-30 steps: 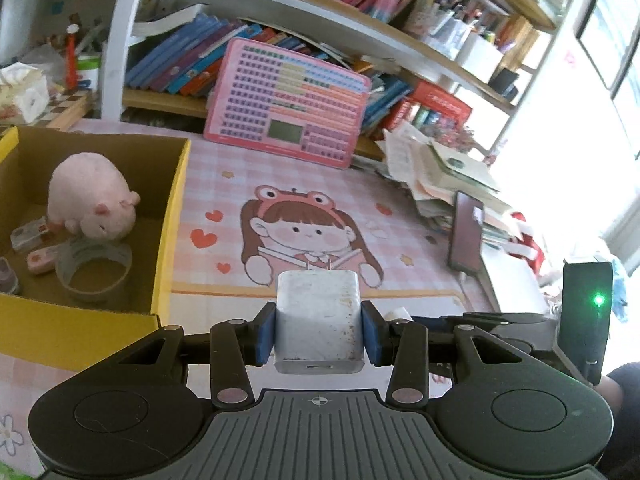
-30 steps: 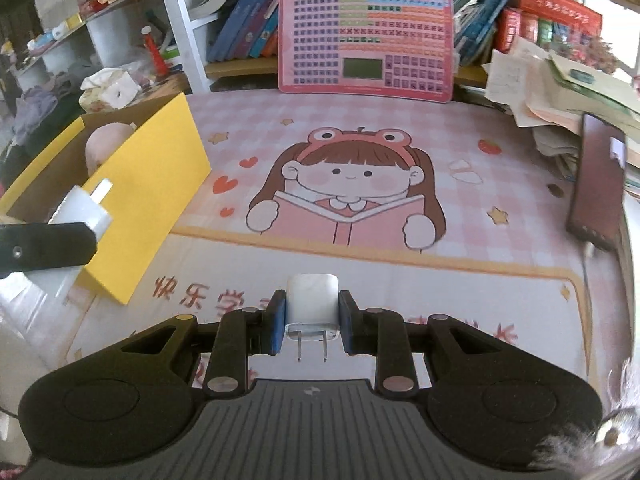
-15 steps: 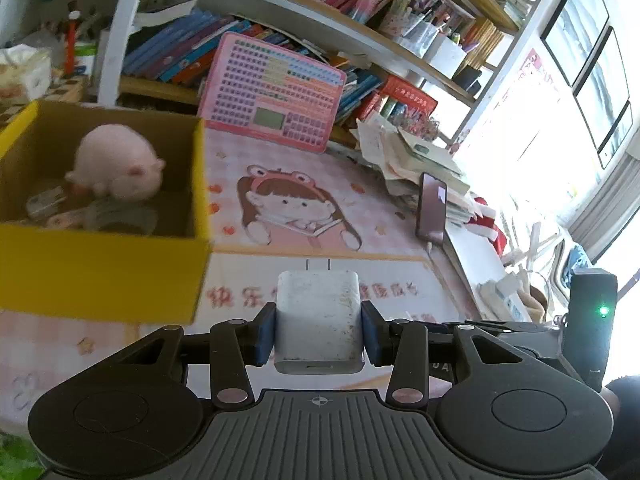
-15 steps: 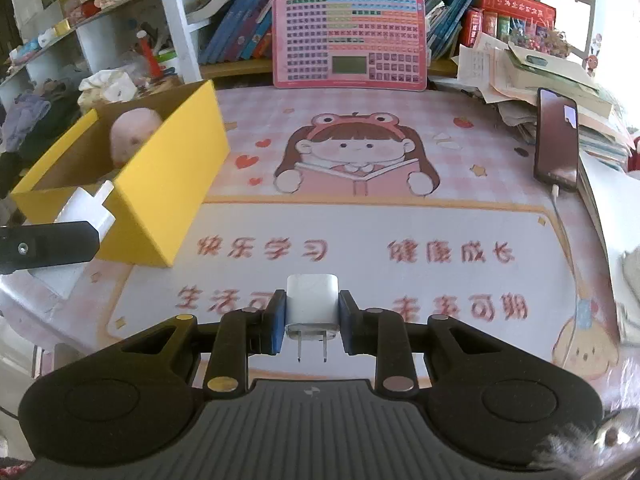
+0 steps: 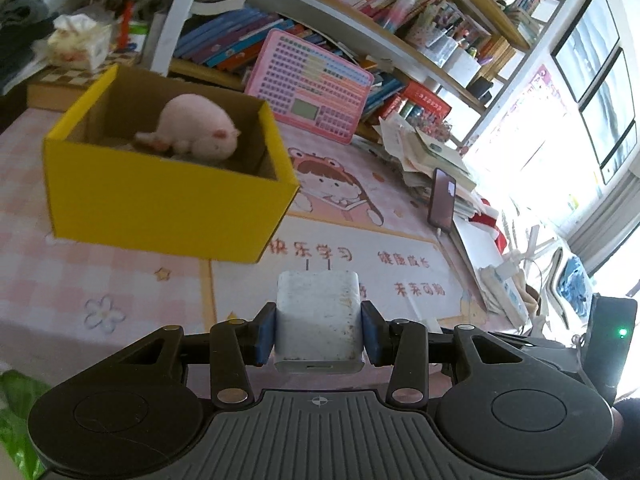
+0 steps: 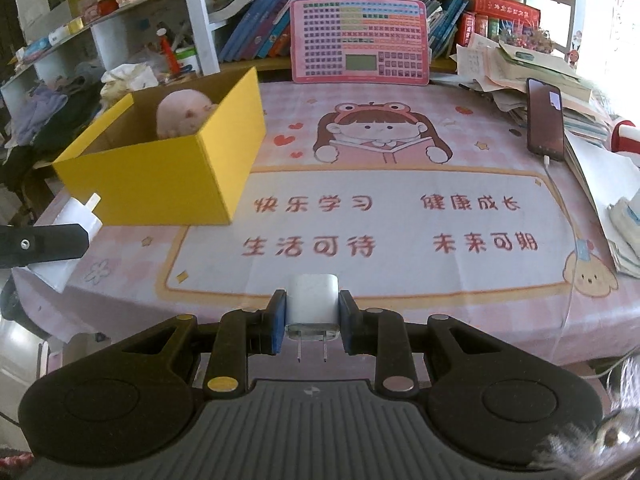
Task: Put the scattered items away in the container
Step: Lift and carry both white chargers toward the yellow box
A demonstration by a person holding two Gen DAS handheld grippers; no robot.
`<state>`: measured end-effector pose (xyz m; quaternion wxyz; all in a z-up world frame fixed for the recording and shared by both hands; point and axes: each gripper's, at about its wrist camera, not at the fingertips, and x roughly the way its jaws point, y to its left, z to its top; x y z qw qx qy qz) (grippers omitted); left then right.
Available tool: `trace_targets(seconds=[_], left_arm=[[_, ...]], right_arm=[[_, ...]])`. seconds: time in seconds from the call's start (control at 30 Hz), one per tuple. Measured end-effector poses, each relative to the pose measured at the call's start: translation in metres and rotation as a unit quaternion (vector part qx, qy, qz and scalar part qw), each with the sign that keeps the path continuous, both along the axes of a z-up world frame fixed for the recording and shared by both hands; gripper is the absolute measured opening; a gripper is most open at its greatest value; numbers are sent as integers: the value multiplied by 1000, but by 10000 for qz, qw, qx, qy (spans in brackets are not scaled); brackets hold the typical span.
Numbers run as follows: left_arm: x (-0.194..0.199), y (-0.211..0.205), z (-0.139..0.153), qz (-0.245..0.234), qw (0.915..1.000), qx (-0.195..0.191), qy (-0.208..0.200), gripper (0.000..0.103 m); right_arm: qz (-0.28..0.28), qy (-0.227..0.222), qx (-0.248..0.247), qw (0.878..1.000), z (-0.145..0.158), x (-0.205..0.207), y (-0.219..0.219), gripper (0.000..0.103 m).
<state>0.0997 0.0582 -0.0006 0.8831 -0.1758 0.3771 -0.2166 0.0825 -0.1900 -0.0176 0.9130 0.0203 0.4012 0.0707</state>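
My left gripper (image 5: 318,338) is shut on a large scuffed white charger (image 5: 319,322), prongs pointing forward, held above the mat's near edge. The yellow cardboard box (image 5: 160,200) stands ahead to the left with a pink plush pig (image 5: 196,128) inside. My right gripper (image 6: 312,328) is shut on a small white charger (image 6: 313,304), prongs pointing back at me, near the table's front edge. In the right wrist view the box (image 6: 160,184) sits at the left, and the left gripper with its charger (image 6: 76,216) shows at the far left.
A pink cartoon desk mat (image 6: 380,220) covers the table. A pink keyboard toy (image 6: 360,40) leans on the bookshelf behind. A dark phone (image 6: 544,120) on a cable and stacked papers (image 6: 520,68) lie at the right. Tissues (image 5: 80,40) sit behind the box.
Both grippers have pulled back and away from the box, each still holding its charger. The box now appears farther off and seen from its outside front.
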Motion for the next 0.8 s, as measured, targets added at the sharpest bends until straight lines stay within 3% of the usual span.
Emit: trace_targets(seconds=[0.37, 0.8], left_arm=[[-19, 29, -6, 89, 9997, -114, 183, 41], [-28, 67, -13, 490, 9977, -227, 405, 41]], right_arm=[[266, 91, -68, 9996, 0, -24, 37, 25], [767, 112, -122, 9969, -2, -25, 76, 25]])
